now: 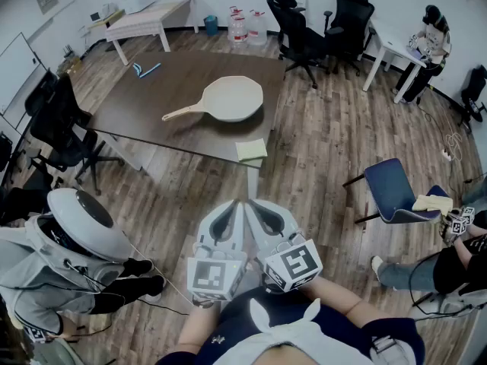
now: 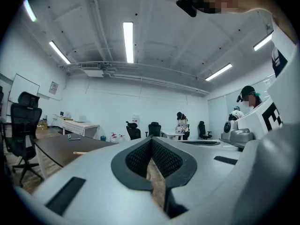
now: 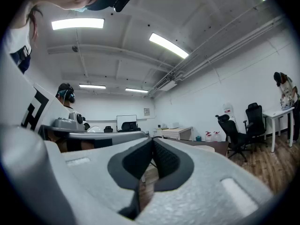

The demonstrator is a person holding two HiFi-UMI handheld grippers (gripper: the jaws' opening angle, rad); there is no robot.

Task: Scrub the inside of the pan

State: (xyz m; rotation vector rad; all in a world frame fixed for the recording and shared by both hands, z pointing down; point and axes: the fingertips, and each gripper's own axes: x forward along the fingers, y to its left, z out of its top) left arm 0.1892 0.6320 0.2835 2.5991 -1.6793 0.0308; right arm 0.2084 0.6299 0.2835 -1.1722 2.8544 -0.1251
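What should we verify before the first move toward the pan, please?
1. Left gripper empty, jaws together: ok.
2. Right gripper empty, jaws together: ok.
3. Pan upright on the table, inside facing up: ok.
4. Scrubber in hand: not ok; the yellow pad lies unheld at the table's near edge.
5. Grippers over the table: not ok; both are short of it.
6. Dirt inside the pan: cannot tell.

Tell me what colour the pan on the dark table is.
The pan is cream all over; the head view shows it best.
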